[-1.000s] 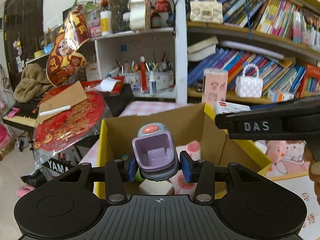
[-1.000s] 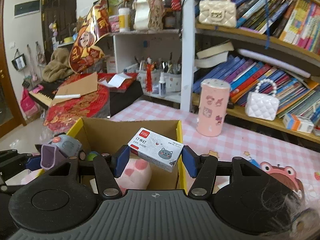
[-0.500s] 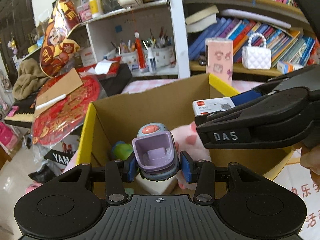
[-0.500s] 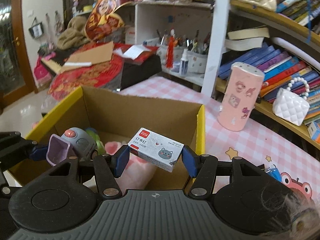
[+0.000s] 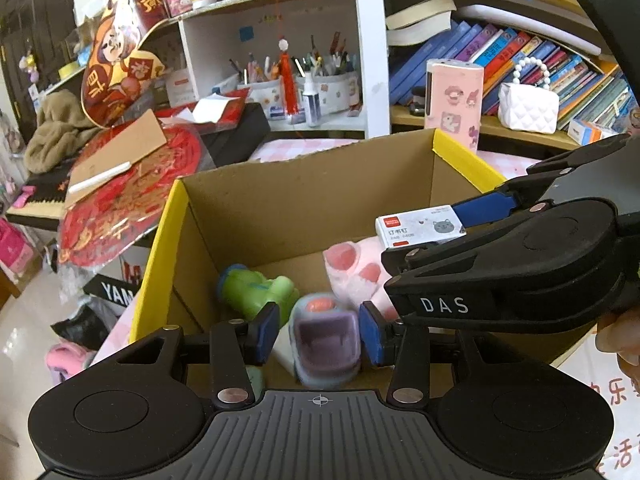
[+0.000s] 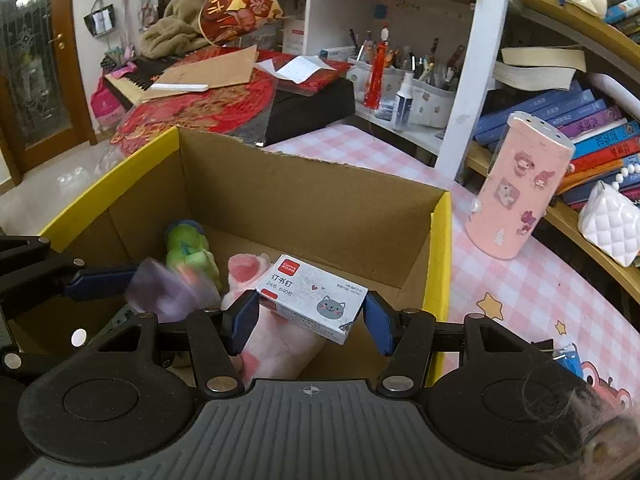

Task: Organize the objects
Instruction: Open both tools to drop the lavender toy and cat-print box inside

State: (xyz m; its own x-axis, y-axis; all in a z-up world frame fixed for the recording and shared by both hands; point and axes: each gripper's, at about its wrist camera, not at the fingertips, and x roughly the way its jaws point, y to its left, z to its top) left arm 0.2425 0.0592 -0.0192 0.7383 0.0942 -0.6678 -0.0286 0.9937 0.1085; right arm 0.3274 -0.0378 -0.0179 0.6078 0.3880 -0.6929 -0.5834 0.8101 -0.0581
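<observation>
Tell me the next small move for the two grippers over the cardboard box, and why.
Probably open both and release: the left gripper holds the purple toy and the right gripper the staples box, both already over the cardboard box.

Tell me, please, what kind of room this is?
Probably a home study or a child's room: bookshelves packed with books, pen pots on a white shelf, and a pink checked tablecloth under the cardboard box of toys.

We held our left gripper [image 5: 319, 334] tilted downward with its blue pads clamped on a small purple toy [image 5: 324, 338], while our right gripper [image 6: 307, 316], also angled down just beside it, pinched a little white box [image 6: 311, 297] between its pads.
</observation>
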